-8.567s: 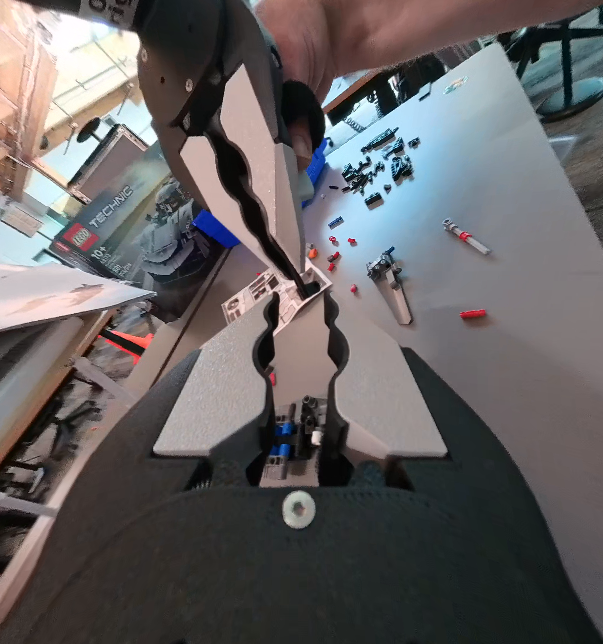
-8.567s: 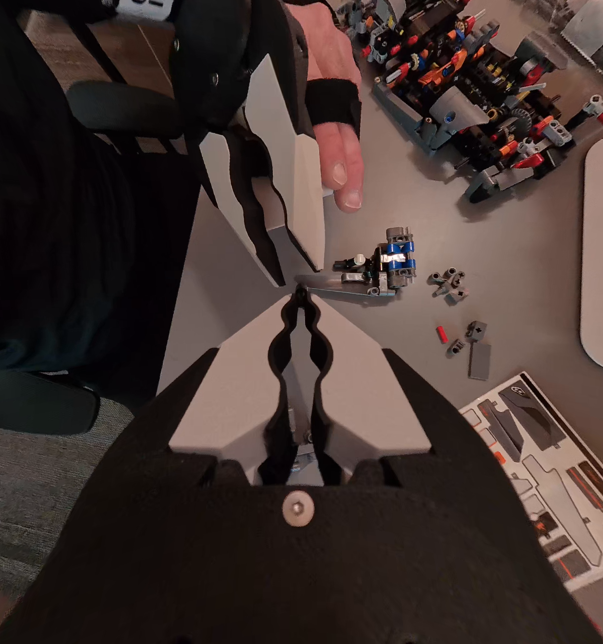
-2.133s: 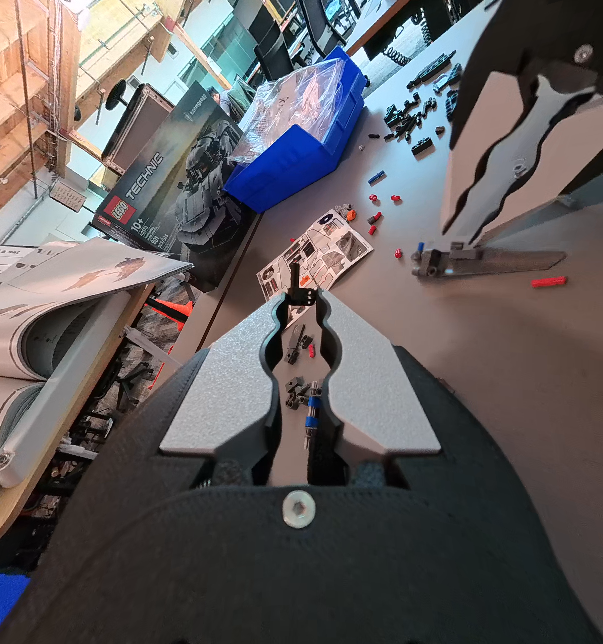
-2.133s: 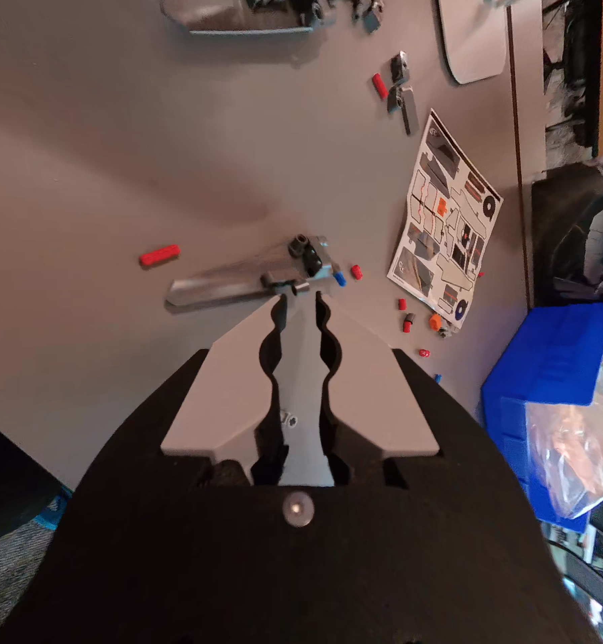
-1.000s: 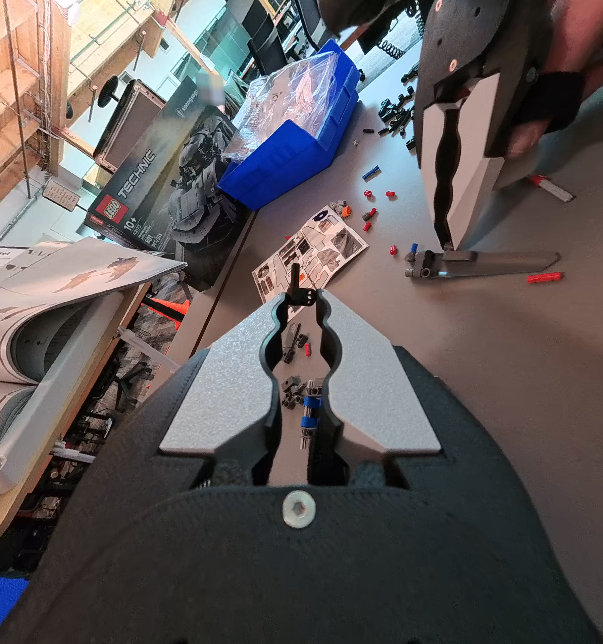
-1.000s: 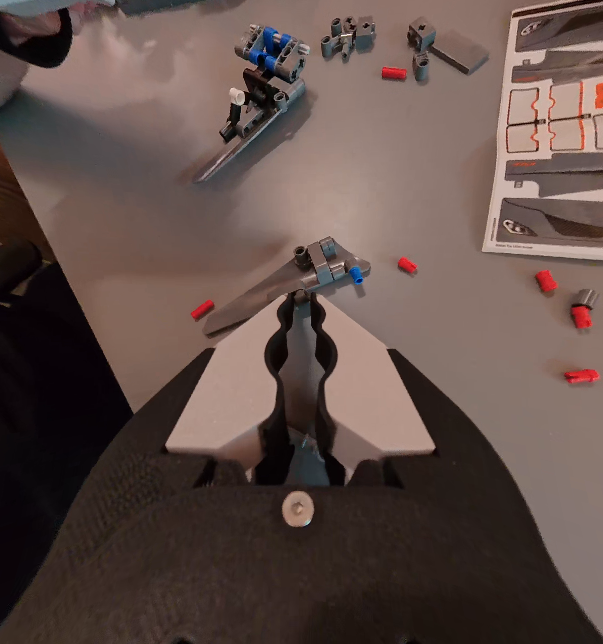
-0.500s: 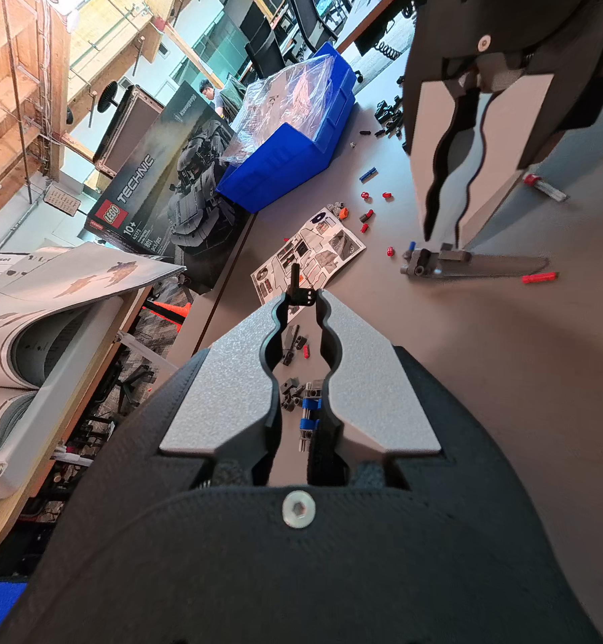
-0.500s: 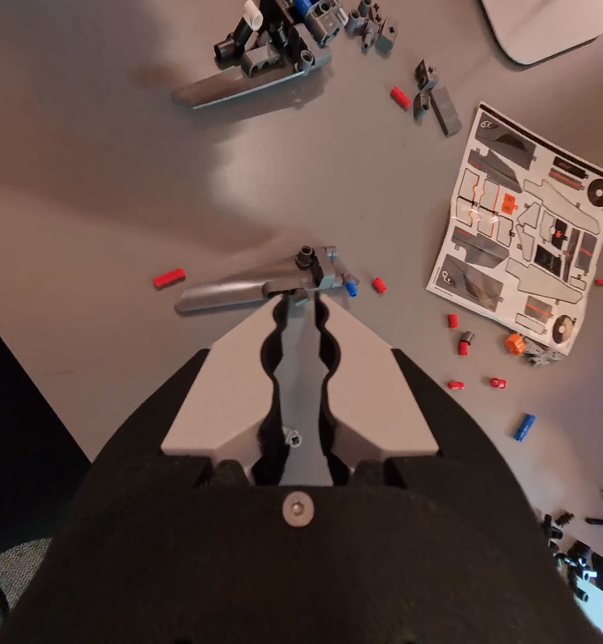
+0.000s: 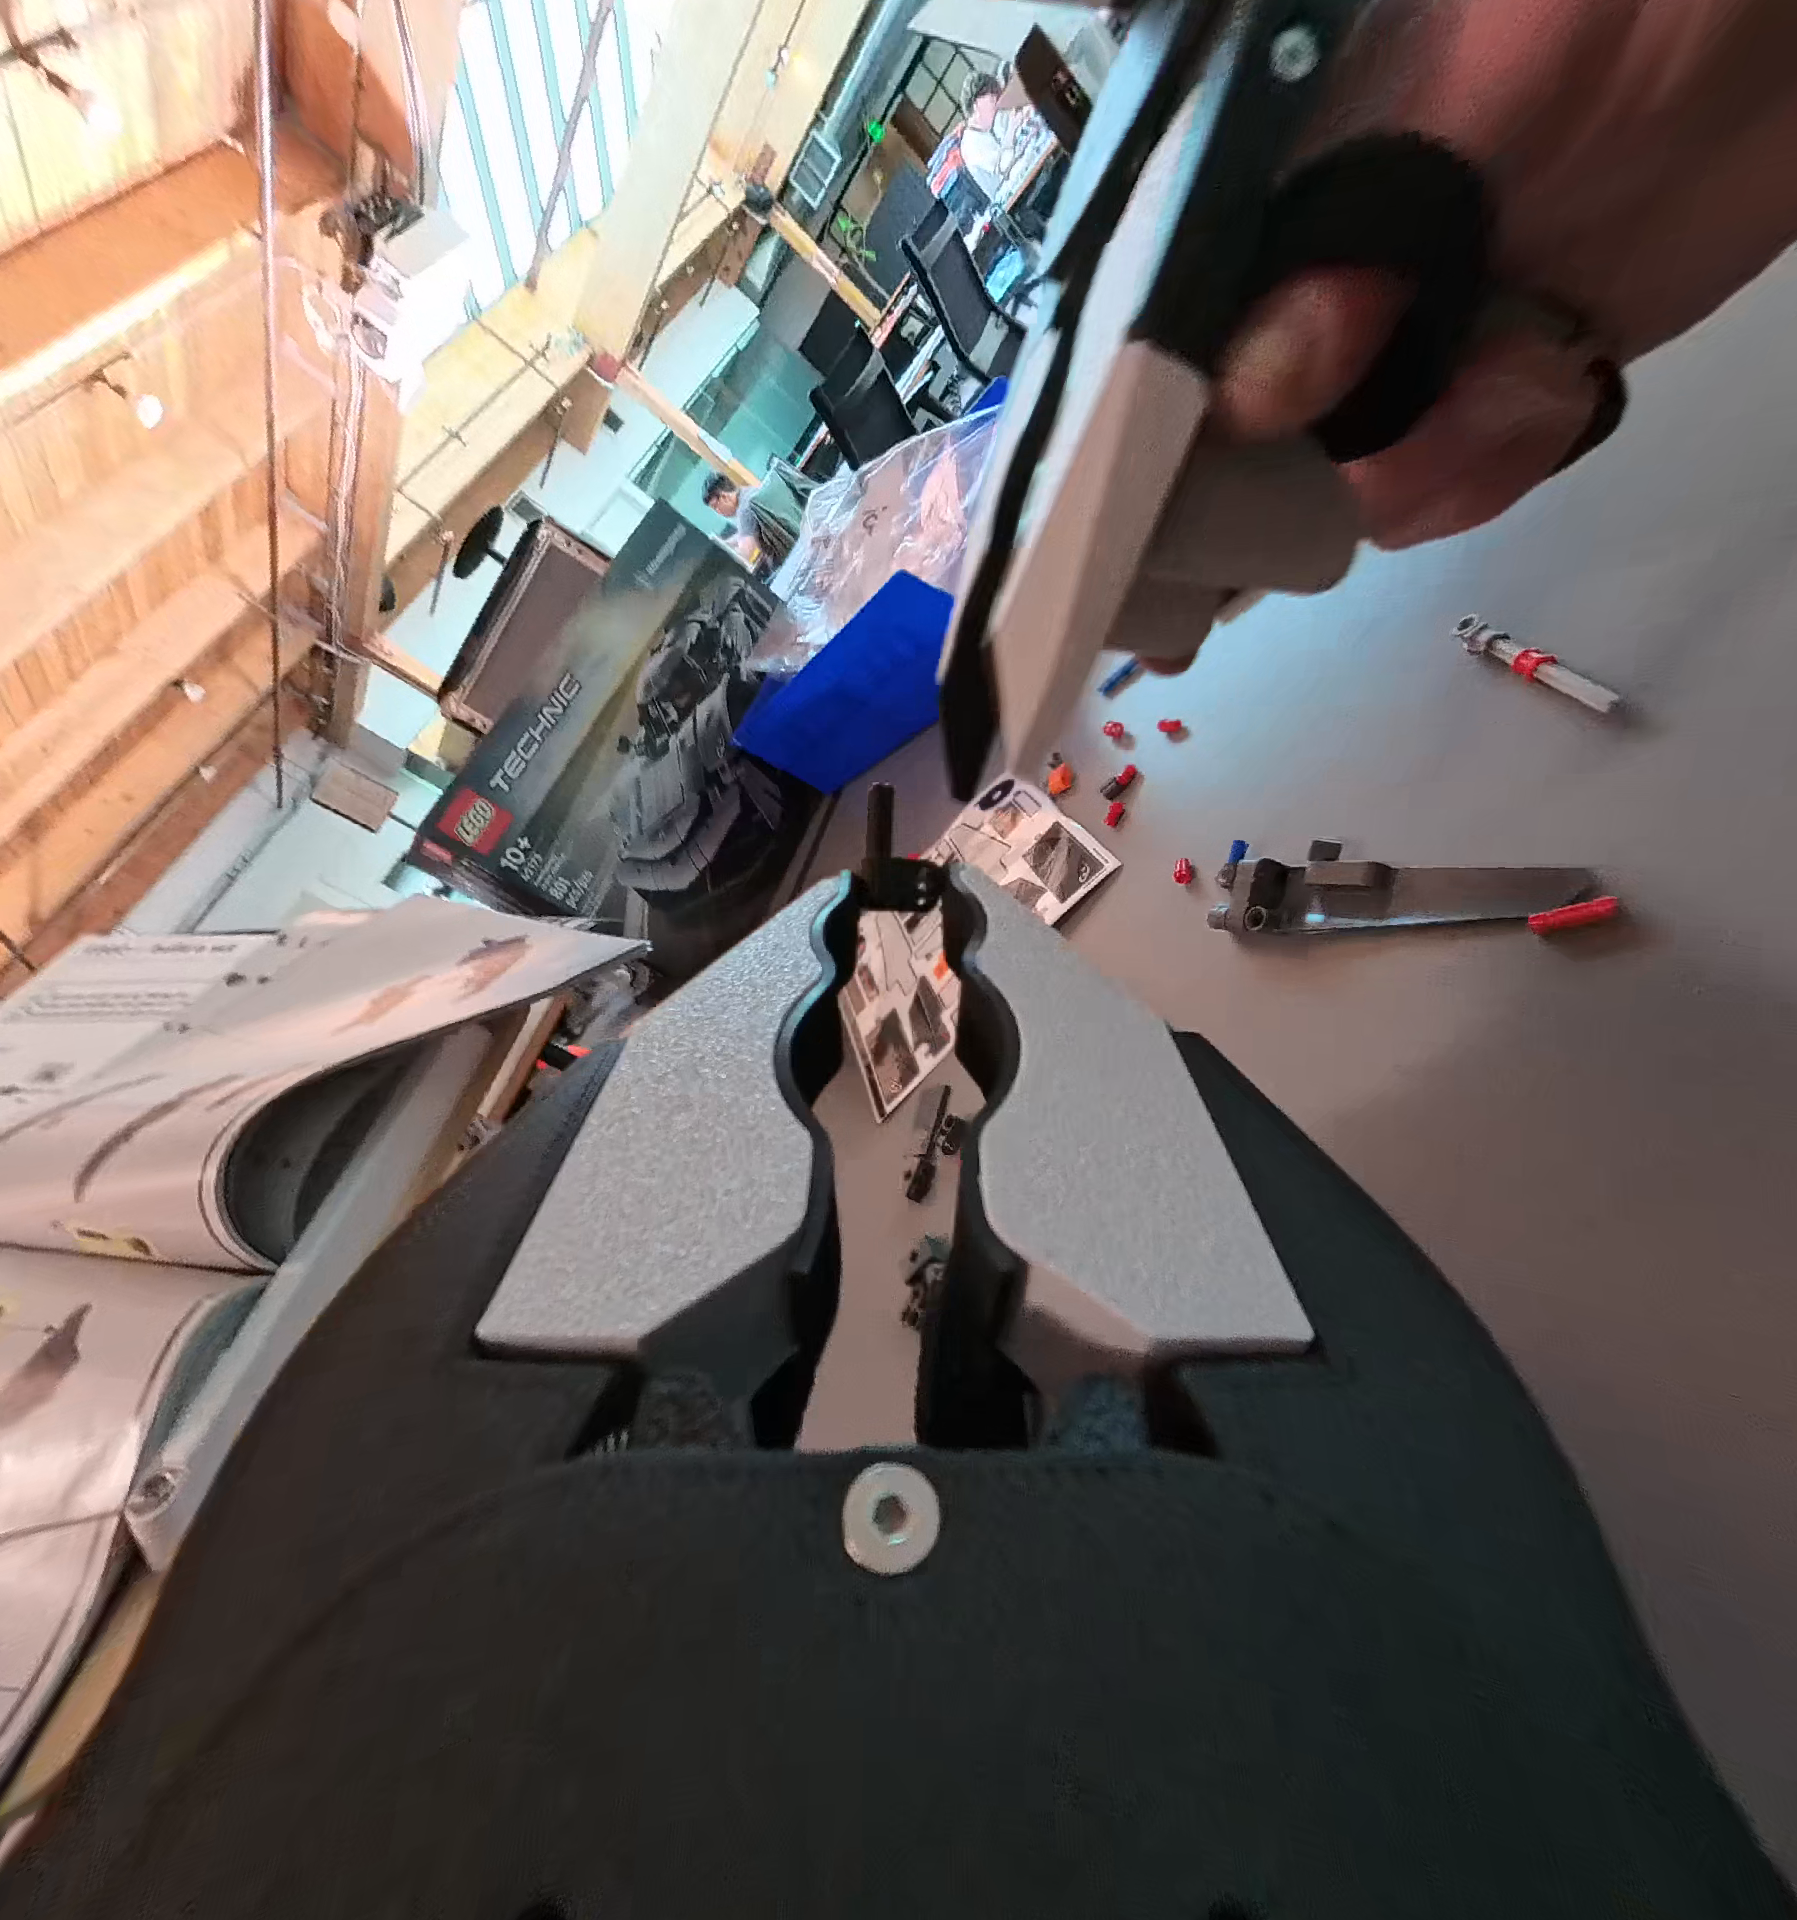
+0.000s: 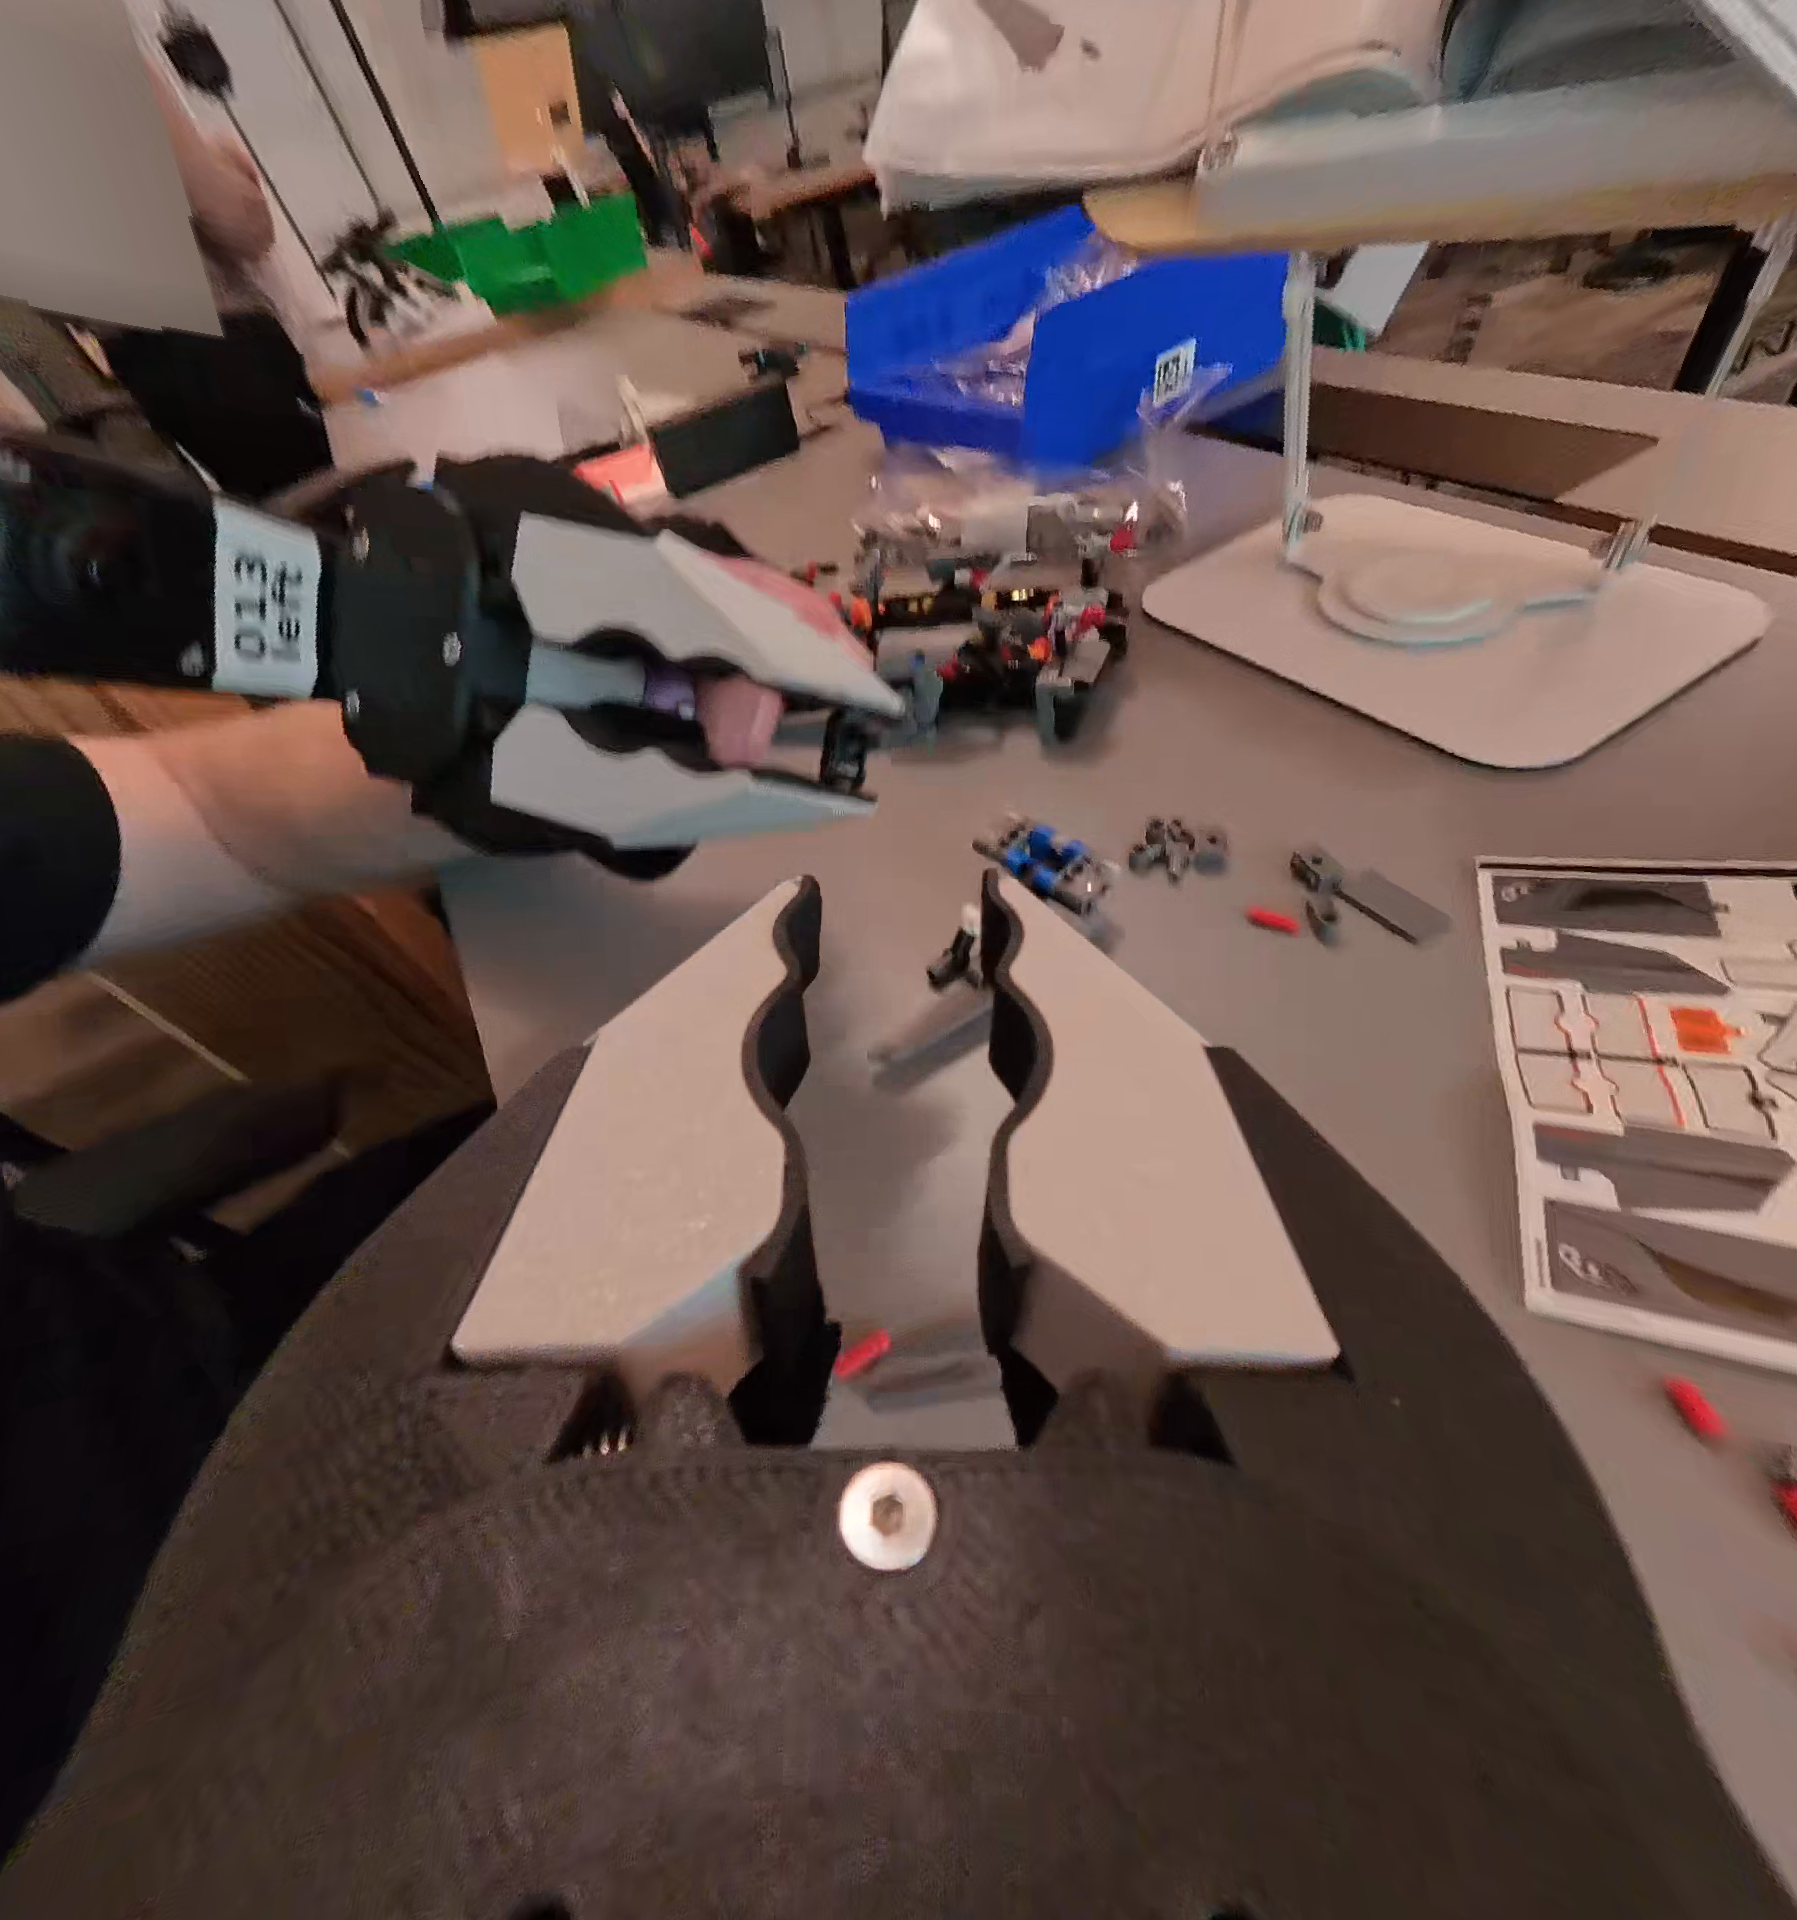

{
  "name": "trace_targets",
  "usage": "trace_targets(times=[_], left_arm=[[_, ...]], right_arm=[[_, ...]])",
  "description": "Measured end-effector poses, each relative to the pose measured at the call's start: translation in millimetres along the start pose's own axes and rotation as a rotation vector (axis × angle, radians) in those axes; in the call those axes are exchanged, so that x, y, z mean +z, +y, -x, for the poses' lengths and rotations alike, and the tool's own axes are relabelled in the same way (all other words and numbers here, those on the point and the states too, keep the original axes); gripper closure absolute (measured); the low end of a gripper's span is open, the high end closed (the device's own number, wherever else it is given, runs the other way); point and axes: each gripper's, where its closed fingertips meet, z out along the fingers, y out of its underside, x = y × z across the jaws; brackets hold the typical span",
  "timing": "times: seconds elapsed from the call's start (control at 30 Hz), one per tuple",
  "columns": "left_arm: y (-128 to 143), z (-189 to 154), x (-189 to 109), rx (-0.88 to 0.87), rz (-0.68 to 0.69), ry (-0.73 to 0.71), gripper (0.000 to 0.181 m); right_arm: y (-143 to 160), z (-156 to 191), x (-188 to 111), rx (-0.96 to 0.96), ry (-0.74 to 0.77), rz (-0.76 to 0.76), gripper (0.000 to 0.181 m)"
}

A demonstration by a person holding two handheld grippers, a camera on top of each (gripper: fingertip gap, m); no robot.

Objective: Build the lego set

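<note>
My left gripper [image 9: 899, 891] is shut on a small black connector piece [image 9: 881, 831] whose pin sticks up past the fingertips. The right wrist view shows it at the left [image 10: 858, 753], held above the table. My right gripper [image 10: 899, 899] is open and empty, in the air just right of and below the left gripper's tips. In the left wrist view it hangs at the upper right [image 9: 972, 748]. A grey wing piece [image 9: 1413, 899] lies on the table with a red pin [image 9: 1574, 916] at its tip. A second wing sub-assembly with blue parts [image 10: 1045, 857] lies ahead of the right gripper.
A sticker sheet [image 10: 1683, 1091] lies on the right, with red pins and small grey parts [image 10: 1180, 844] around it. The large dark build [image 10: 987, 634], a white stand base [image 10: 1445, 644] and a blue bin [image 10: 1060, 353] are behind. The set's box [image 9: 603, 769] and an open booklet [image 9: 198, 1018] are on the left. My two grippers' fingertips are within a few centimetres of each other.
My right gripper has lifted off the grey wing piece, opened wider and swung up towards the left gripper. The left gripper still holds the black piece and has tilted upward.
</note>
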Motion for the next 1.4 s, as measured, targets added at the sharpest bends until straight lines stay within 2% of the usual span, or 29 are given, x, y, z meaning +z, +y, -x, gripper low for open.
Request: trace_targets(times=[0.17,0.37,0.5,0.6,0.7,0.87,1.0,1.1,1.2,1.4], left_arm=[[2,-8,1,0.049,0.020,0.031,0.169],[2,-15,1,0.088,0.025,0.057,0.169],[1,-15,-1,0.087,0.016,0.065,0.169],[1,-15,0,0.091,0.025,0.067,0.169],[4,-17,1,0.095,0.043,0.077,0.169],[9,-19,3,0.076,0.077,0.102,0.169],[11,-23,3,0.077,0.088,0.120,0.169],[11,-22,2,0.080,0.092,0.118,0.169],[11,-21,1,0.068,0.087,0.123,0.169],[11,-25,1,0.075,0.087,0.138,0.169]], right_arm=[[-10,8,11,-0.009,-0.067,-0.026,0.156],[-7,12,16,-0.038,-0.097,0.018,0.178],[-8,15,16,-0.034,-0.122,0.011,0.181],[-8,14,17,-0.067,-0.087,0.016,0.180],[-6,9,16,-0.241,0.039,0.068,0.167],[-9,4,7,-0.765,0.330,0.227,0.166],[-4,3,10,-1.048,0.470,0.377,0.167],[2,3,16,-1.143,0.493,0.411,0.175],[5,3,18,-1.161,0.496,0.412,0.181],[7,5,19,-1.178,0.491,0.412,0.181]])
